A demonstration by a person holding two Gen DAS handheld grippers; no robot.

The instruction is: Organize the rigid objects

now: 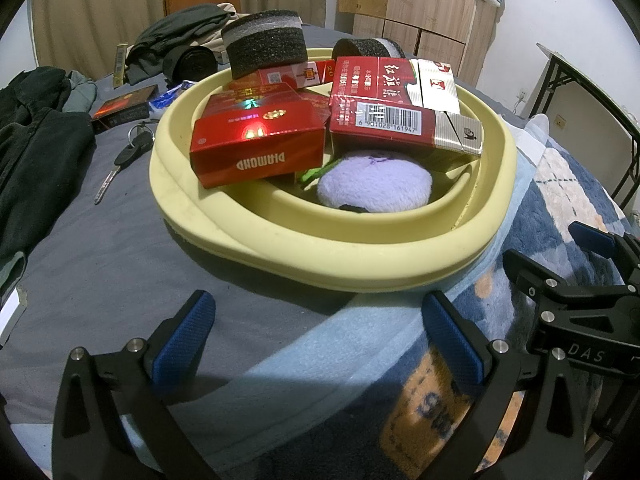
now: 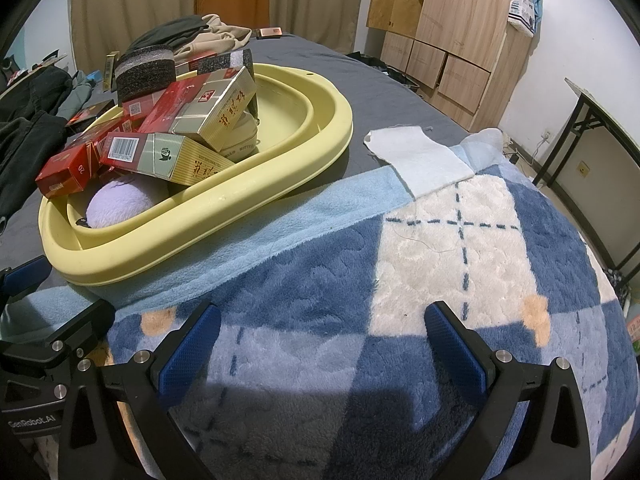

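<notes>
Yellow basin [image 1: 280,248] on the bed holds red cigarette packs [image 1: 256,140], foam blocks [image 1: 264,42] and a purple plush [image 1: 376,184]. Left gripper [image 1: 320,344] and right gripper [image 2: 322,344] hover spread and empty; the right over the blanket [image 2: 460,248].

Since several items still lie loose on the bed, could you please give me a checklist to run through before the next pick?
1. Left gripper open and empty: ok.
2. Right gripper open and empty: ok.
3. Key within clear view on the grey sheet, nothing on top of it: ok.
4. Yellow basin has free room: ok, its far end shows bare in the right wrist view.
5. Stack in the basin is steady: not ok, the red Diamond box and the barcode box sit tilted on other items.
6. Basin sits flat: cannot tell, its near edge rests on the blue blanket.
</notes>
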